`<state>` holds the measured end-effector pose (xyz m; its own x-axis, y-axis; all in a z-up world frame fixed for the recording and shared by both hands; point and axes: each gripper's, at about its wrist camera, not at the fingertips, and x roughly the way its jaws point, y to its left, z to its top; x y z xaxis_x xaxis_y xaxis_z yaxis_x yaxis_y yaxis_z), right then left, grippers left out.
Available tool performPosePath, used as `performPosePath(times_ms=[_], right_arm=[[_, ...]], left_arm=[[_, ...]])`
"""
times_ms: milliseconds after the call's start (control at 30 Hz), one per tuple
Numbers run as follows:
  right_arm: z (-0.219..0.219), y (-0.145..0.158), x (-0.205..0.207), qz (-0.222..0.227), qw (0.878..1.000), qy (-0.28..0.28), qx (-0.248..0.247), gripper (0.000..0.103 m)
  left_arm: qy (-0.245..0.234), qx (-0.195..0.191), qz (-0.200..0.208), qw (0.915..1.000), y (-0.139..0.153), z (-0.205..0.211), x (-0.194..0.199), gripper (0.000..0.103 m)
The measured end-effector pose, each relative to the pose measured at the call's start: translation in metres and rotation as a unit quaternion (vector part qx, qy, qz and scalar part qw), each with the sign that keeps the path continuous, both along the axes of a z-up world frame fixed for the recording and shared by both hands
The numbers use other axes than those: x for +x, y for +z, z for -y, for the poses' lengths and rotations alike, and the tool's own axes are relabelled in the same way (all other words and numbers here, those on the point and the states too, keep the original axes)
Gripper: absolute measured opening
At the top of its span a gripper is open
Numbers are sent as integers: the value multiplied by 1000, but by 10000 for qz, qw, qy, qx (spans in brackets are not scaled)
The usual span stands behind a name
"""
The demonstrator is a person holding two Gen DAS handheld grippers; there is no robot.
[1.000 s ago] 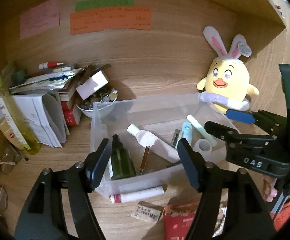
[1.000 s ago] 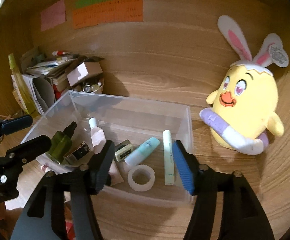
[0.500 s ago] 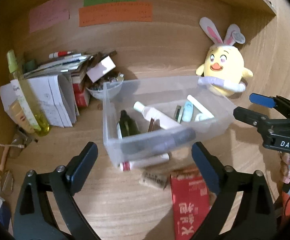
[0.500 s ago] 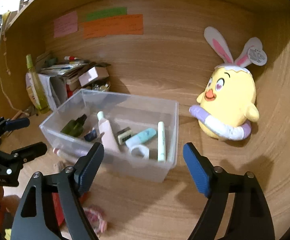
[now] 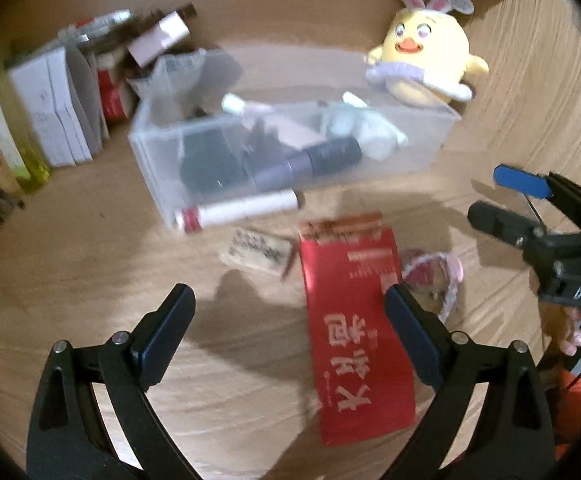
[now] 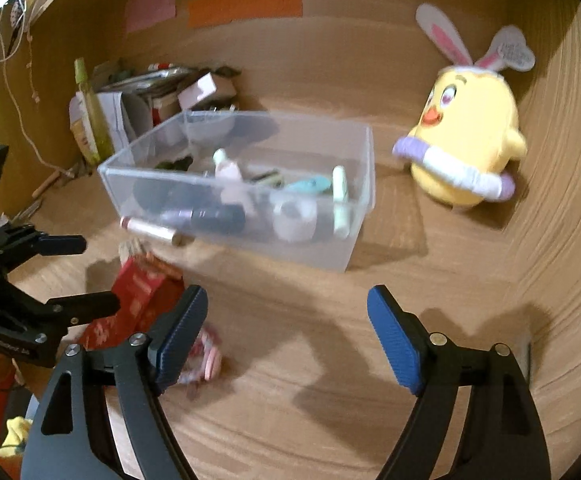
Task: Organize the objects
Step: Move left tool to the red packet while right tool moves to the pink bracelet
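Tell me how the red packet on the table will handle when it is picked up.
The red packet looks flat and thin, so it will probably flex or droop if held by one end. It seems light for its area. Lying flush on the table, its edges may be hard to get under, and the surface looks glossy, so it could slip.

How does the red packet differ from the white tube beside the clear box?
The red packet is flat and lies apart from the clear box; the white tube is round and lies right against its front wall. The packet is red throughout; the tube is white with one red end. Both lie outside the box.
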<state>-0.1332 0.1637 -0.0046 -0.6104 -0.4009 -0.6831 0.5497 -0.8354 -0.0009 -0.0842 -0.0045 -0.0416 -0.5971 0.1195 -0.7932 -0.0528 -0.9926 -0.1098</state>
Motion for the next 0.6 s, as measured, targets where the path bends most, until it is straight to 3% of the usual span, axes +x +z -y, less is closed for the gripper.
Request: performPosePath(times_ms=[167,400,600], right_arm=[[1,-18,5,355,9992,157,29,76],[10,-33,11,657,9969,411,93,45],[13,-36,17,675,9959,591,150,25]], left_arm=[[-127,371,189,9991,-6,-3,4,97],[-176,447,311,9984,-6,-10,-2,97],[-224,439,338,9982,-6,-18,-14,97]])
